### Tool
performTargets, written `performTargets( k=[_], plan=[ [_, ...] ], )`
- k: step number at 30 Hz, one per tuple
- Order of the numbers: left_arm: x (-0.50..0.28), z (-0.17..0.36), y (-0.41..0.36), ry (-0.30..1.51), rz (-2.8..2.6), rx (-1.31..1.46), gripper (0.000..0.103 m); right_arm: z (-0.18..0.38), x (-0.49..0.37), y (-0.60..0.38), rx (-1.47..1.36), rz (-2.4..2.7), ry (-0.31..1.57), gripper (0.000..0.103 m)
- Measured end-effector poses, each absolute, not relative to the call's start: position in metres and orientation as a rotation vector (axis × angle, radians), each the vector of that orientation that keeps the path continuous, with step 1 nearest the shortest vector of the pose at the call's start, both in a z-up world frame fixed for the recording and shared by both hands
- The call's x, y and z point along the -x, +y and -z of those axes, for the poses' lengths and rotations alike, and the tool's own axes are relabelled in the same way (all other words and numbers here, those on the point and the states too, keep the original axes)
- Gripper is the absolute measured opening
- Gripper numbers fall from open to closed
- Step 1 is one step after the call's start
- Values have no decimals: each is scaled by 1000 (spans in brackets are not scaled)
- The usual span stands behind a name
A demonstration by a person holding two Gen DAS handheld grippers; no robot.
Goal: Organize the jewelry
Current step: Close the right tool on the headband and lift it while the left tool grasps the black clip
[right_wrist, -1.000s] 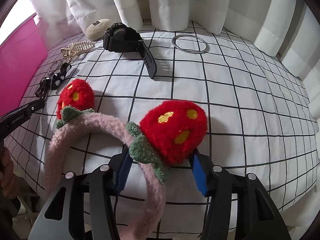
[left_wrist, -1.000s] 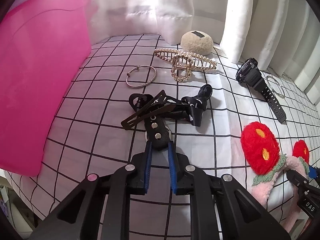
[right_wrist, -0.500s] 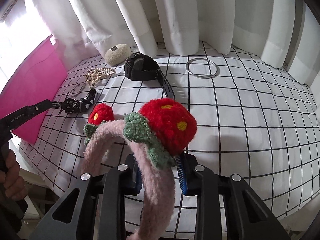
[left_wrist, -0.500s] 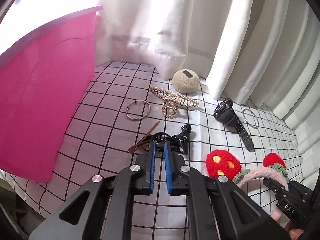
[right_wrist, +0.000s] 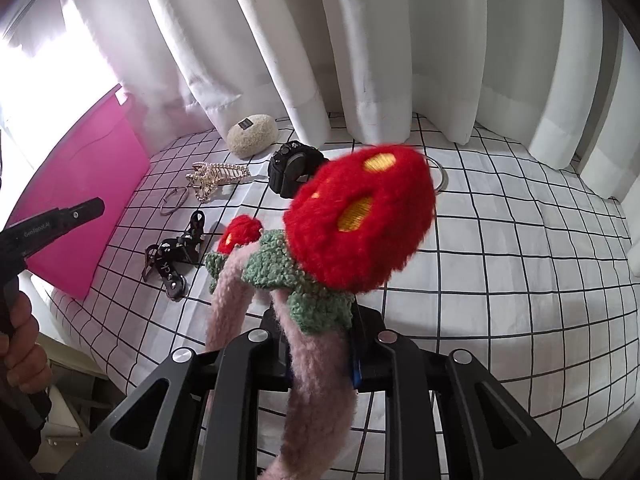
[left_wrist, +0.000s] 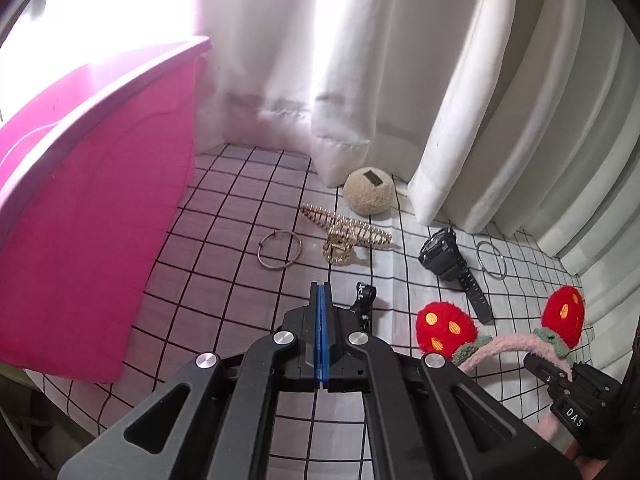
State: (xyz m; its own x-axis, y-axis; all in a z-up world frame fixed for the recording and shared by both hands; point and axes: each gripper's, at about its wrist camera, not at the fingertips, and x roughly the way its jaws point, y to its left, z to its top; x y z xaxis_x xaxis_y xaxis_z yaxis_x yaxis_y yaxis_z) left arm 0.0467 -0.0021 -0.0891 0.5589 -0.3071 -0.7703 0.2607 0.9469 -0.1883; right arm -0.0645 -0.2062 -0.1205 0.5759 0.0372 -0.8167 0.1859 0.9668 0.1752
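My right gripper [right_wrist: 320,344] is shut on a pink fuzzy headband [right_wrist: 316,380] with two red strawberry pompoms and holds it above the checked cloth; the headband also shows in the left wrist view [left_wrist: 504,348]. My left gripper [left_wrist: 321,292] is shut and empty, raised above the black strap clip [right_wrist: 176,256], which lies on the cloth. A pearl hair claw [left_wrist: 344,232], a thin gold bangle [left_wrist: 280,249], a black watch [left_wrist: 448,258] and a silver ring bangle [left_wrist: 492,259] lie farther back.
A pink bin [left_wrist: 80,216] stands at the left edge of the table. A beige fuzzy round item [left_wrist: 368,196] sits by the white curtain [left_wrist: 360,60] at the back. The table's front edge [right_wrist: 80,332] drops off below the left gripper [right_wrist: 60,220].
My left gripper let go of the black strap clip, shut fully and rose back. My right gripper closed on the headband and lifted it off the cloth.
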Motion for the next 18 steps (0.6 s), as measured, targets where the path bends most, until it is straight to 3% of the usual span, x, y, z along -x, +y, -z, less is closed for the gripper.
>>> performTargets(
  k=[6, 18],
  plan=[
    [-35, 134, -14, 1028, 349, 23, 1, 129, 65, -209, -268, 88, 972, 18],
    [-46, 169, -13, 1039, 403, -132, 5, 143, 66, -216, -309, 89, 993, 18]
  ],
)
